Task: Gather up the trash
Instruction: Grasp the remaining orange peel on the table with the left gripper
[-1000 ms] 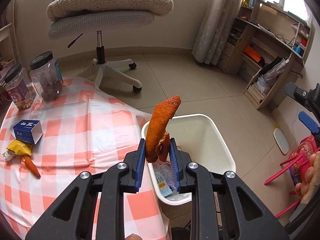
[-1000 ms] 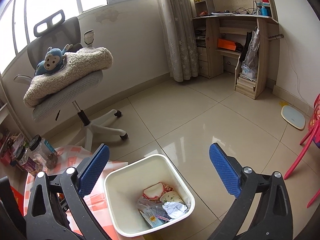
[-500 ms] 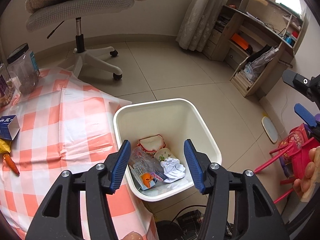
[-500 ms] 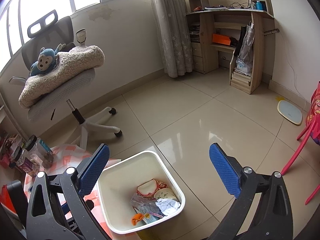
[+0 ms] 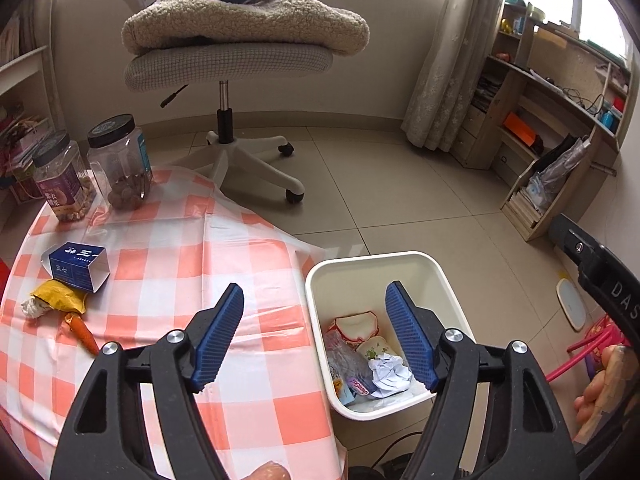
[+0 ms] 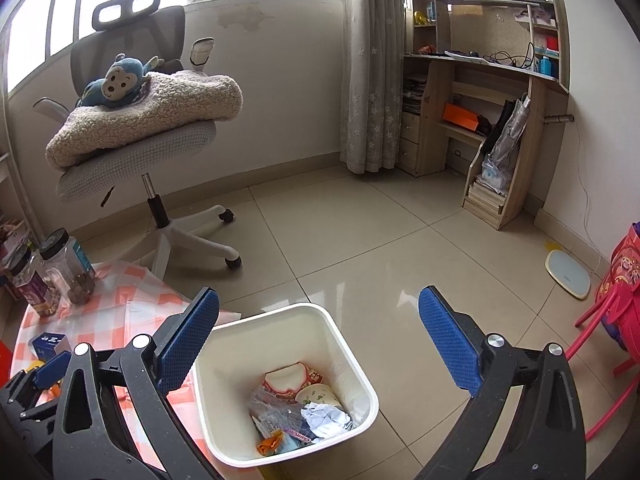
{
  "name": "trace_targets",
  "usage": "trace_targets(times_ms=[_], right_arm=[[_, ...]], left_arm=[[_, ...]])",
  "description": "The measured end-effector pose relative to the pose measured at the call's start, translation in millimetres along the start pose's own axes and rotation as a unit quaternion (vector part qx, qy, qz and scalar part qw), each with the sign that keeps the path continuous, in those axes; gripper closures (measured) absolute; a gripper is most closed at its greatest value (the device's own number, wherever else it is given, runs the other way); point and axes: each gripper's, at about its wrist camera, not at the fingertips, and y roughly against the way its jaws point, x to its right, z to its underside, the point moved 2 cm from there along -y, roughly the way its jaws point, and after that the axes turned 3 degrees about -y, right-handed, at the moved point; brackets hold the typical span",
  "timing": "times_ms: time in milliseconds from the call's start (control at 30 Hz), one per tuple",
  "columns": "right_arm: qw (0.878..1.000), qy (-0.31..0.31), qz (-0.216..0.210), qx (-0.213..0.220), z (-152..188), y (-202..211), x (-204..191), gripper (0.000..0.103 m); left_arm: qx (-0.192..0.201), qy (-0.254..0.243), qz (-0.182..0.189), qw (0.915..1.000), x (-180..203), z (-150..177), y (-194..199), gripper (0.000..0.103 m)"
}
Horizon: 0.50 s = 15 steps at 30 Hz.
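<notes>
Our left gripper stands wide open with nothing between its blue pads; it hangs over the edge of the table, where the checked cloth meets the white bin. Our right gripper is also wide open and empty, and it hovers above the bin, which sits on the floor just beside the table.

The bin holds crumpled paper, wrappers and an orange scrap that shows only in the right wrist view.

The trash not yet collected lies on the table, to the left of the left gripper and a little farther forward: a blue box, a yellow wrapper touching its near side, and a small carrot piece just beside the wrapper. The carrot piece is the nearest of these to the left pads. Its long axis runs slanted, from the far left to the near right, with the thin end toward us.

We judge the left gripper is the better one for the next pick, since the right one is on the bin side, well apart from these things. The left one must swing leftward and turn so that its fingers close across the carrot piece, not along it.

Two jars stand at the far edge; we think they are not trash.
</notes>
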Motion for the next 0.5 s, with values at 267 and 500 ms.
trace_targets(times_ms=[267,500], right_arm=[[0.999,0.044,-0.014,-0.001,9.1,4.9,-48.0,0.007],[0.996,0.083,-0.028,-0.009,20.6,3.7,-96.5,0.007]], left_arm=[[0.013,0.036,-0.064,0.9972,-51.3,-4.5,14.7,0.022],[0.003,0.066,-0.098,0.9930,-96.2,-1.8,20.5,0.021]])
